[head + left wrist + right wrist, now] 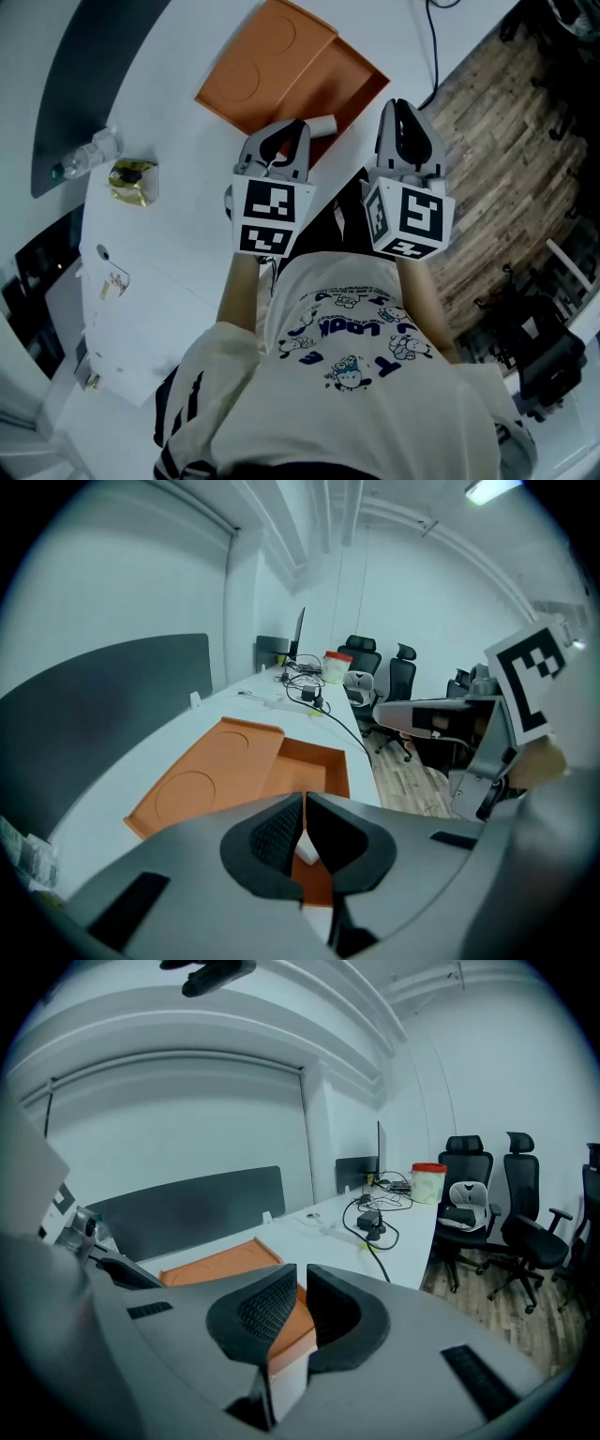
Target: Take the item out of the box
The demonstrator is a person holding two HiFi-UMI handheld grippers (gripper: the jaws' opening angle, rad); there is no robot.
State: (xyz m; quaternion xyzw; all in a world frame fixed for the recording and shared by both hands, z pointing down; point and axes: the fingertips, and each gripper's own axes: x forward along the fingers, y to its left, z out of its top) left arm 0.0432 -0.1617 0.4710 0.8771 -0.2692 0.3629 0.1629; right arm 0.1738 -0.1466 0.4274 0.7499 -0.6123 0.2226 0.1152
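Nearest, both claws sit in front of the person's printed shirt, each carrying a cube of black-and-white markers. The left claw (294, 126) has its ribbed dark pads pressed together on nothing, its tip over the near corner of the box (281, 56). The right claw (401, 105) hangs off the edge of the counter (187, 234) beside the box, its pads nearly meeting, with only a slit between and nothing in it. So the task looks barely begun. The item (322, 124), a small white cylinder with a smooth matte look, lies on its side in the box's deeper tray, just past the left claw's tip, and neither claw grips it. What is left, I judge, is opening a claw, closing on the item and lifting it clear. The box is flat, rigid-looking and orange, its open half moulded with two shallow round recesses. Farther out on the smooth white counter lie a crinkled yellow packet (132, 181) and a clear bottle (86, 157).
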